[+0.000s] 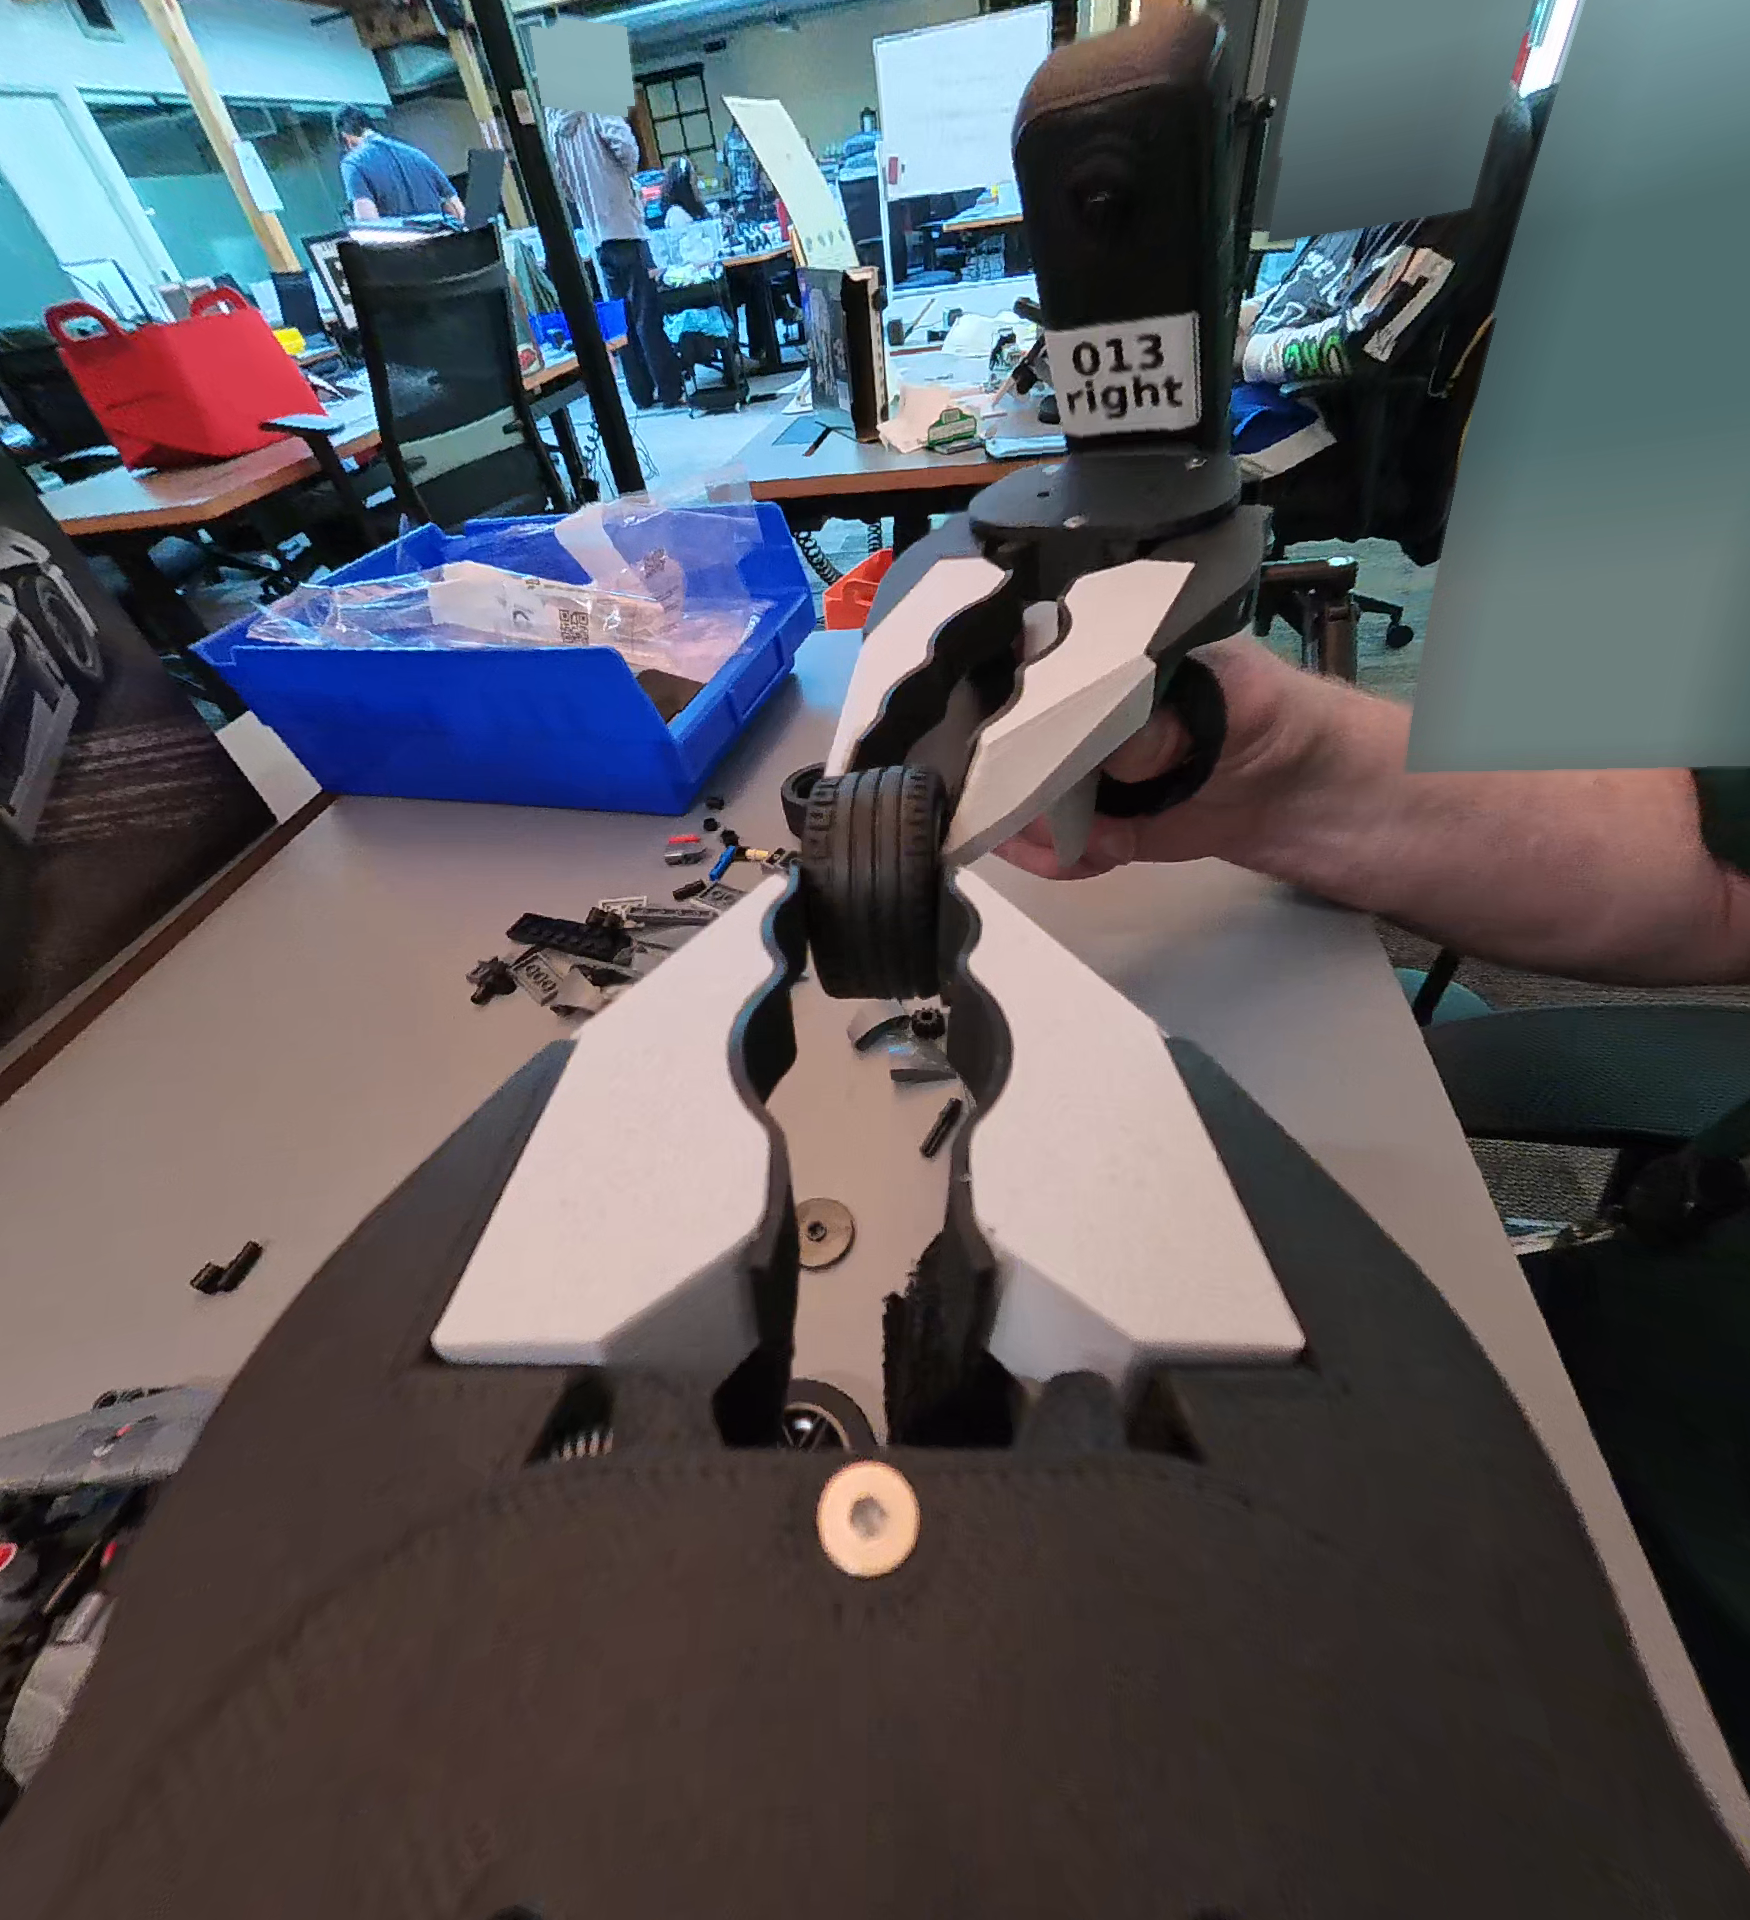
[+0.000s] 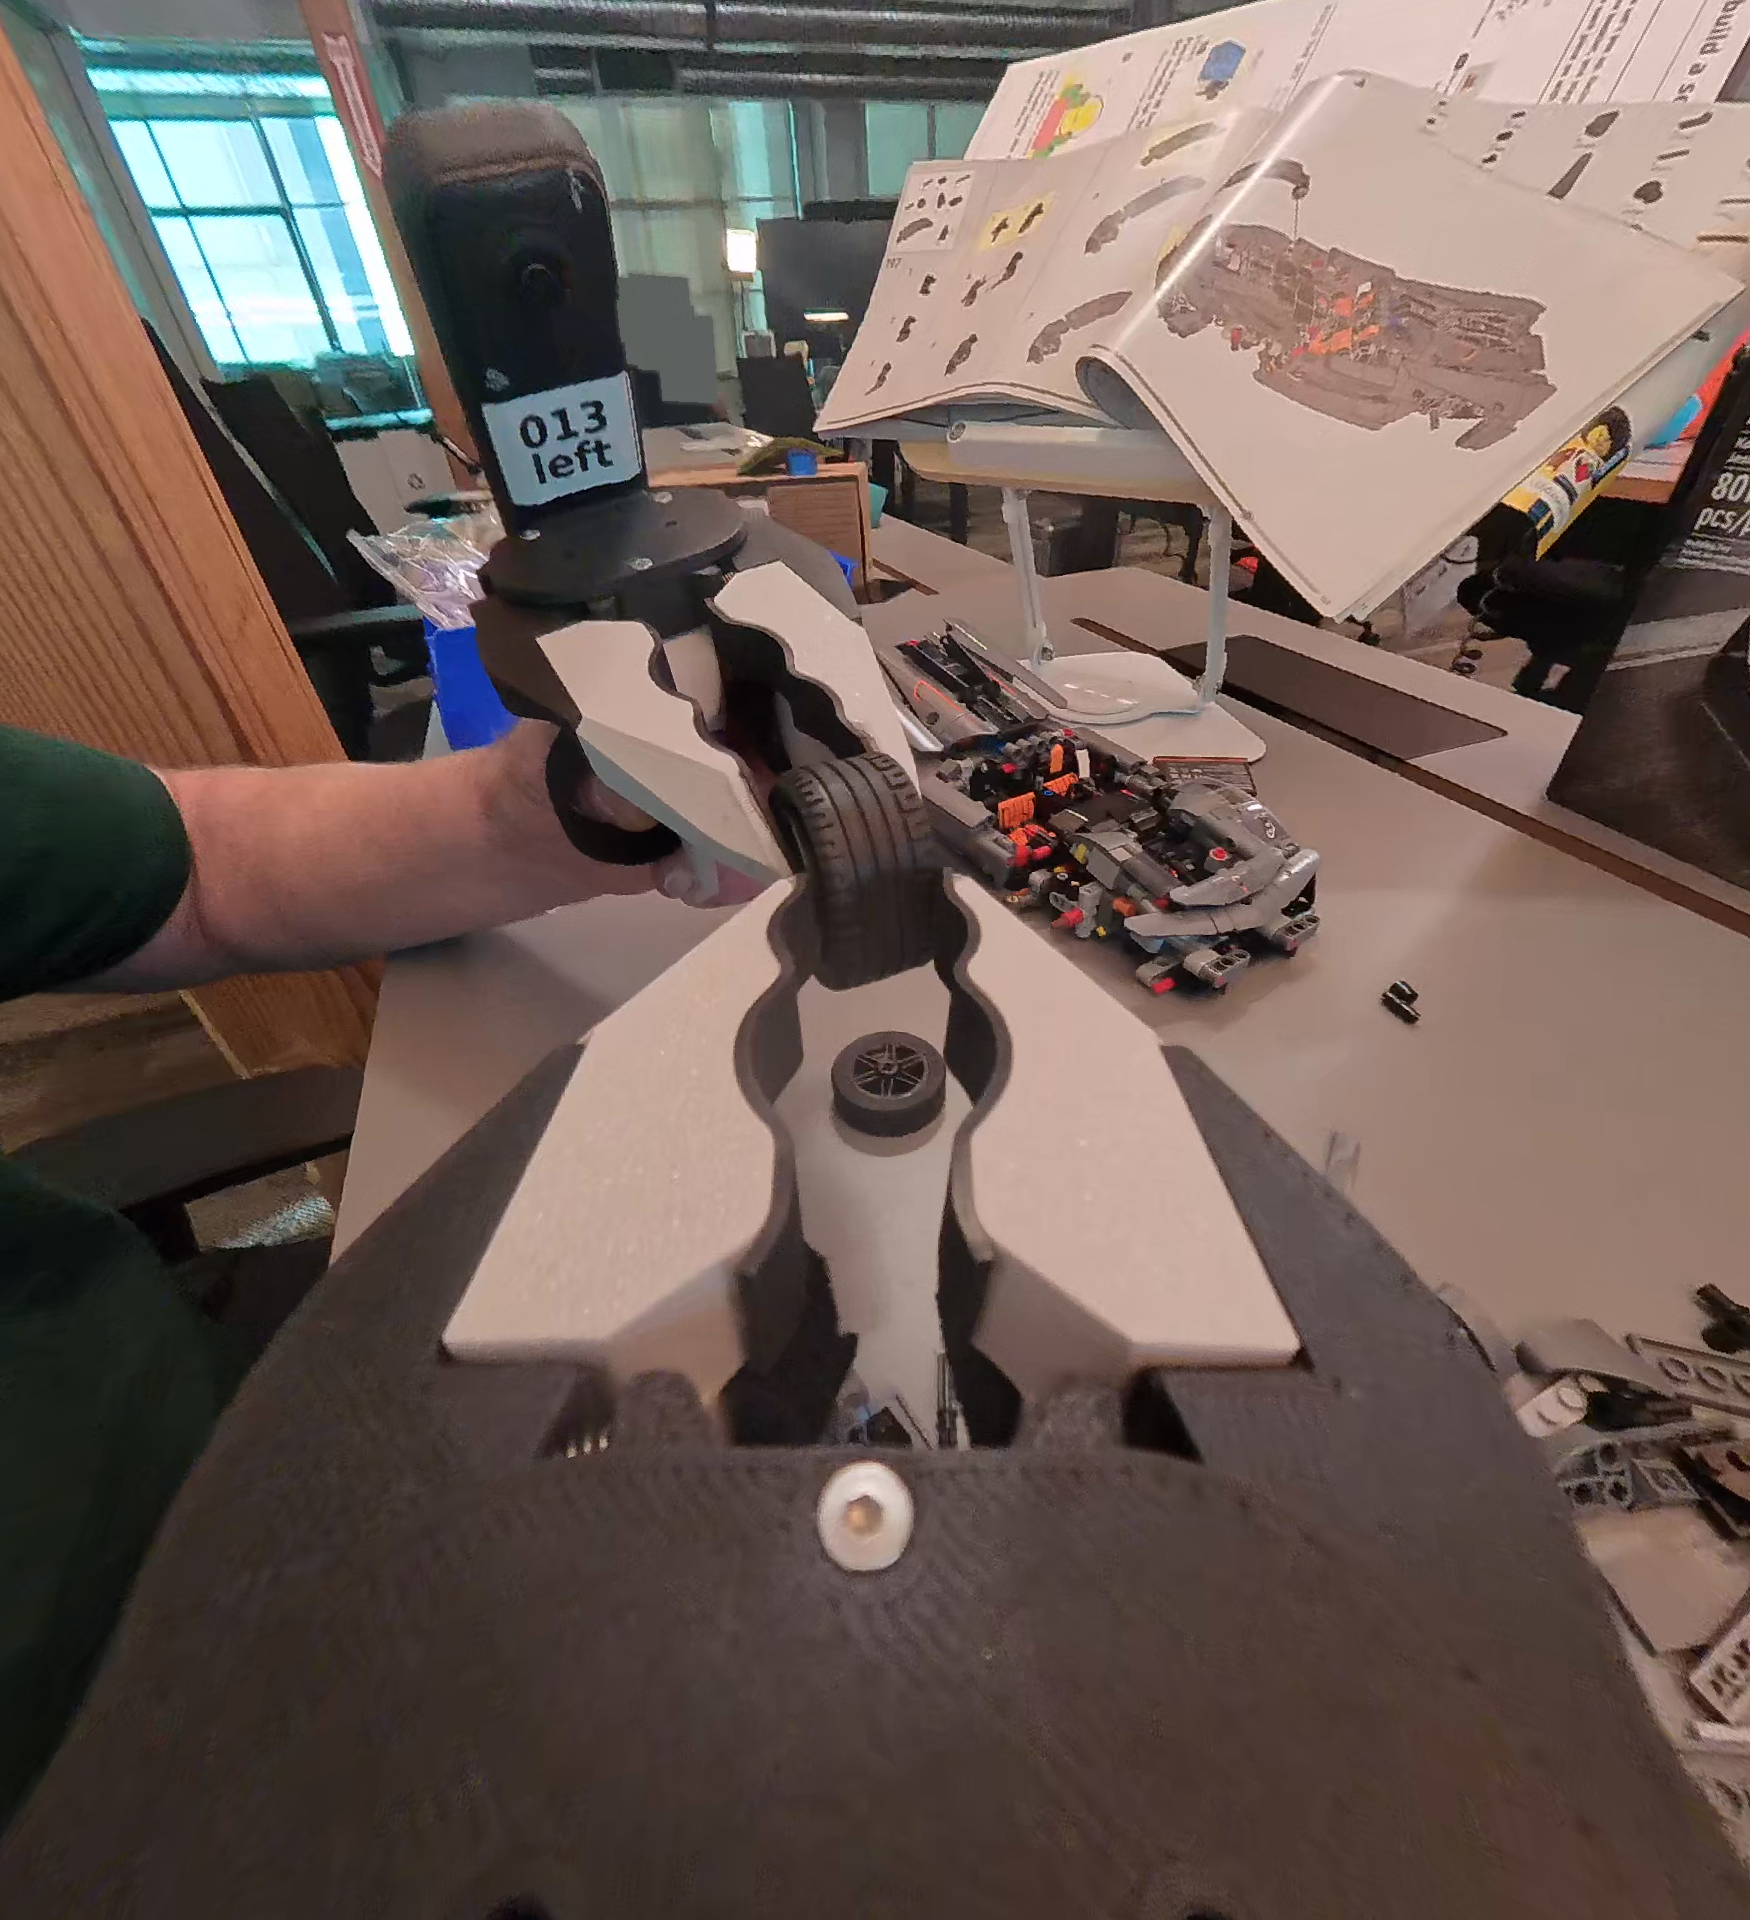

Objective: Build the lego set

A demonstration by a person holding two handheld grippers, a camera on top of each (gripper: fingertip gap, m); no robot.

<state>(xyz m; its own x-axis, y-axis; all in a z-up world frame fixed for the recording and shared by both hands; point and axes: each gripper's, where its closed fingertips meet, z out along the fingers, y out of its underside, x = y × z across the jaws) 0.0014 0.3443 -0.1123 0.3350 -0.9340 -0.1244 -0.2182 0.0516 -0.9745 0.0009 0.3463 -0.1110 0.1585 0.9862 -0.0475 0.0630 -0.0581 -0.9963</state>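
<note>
Both grippers clamp the same black rubber tyre point(image 1: 876, 878) in the air above the grey table point(image 1: 331, 1039): the left gripper point(image 1: 873, 894) from one side, the right gripper point(image 2: 866, 899) from the opposite. A black wheel rim point(image 2: 889, 1081) lies on the table below the tyre, the half-built car point(image 2: 1110, 831) just beyond.

Even, bright indoor light with daylight from far windows point(image 2: 258, 229), soft shadows on the table point(image 1: 227, 1091), strong wide-angle bending at edges, near hand-held gripper bodies slightly blurred.

Grey table point(image 2: 1473, 1091), half-built car point(image 2: 1141, 831), rim point(image 2: 889, 1081), blue bin point(image 1: 538, 707)
</note>
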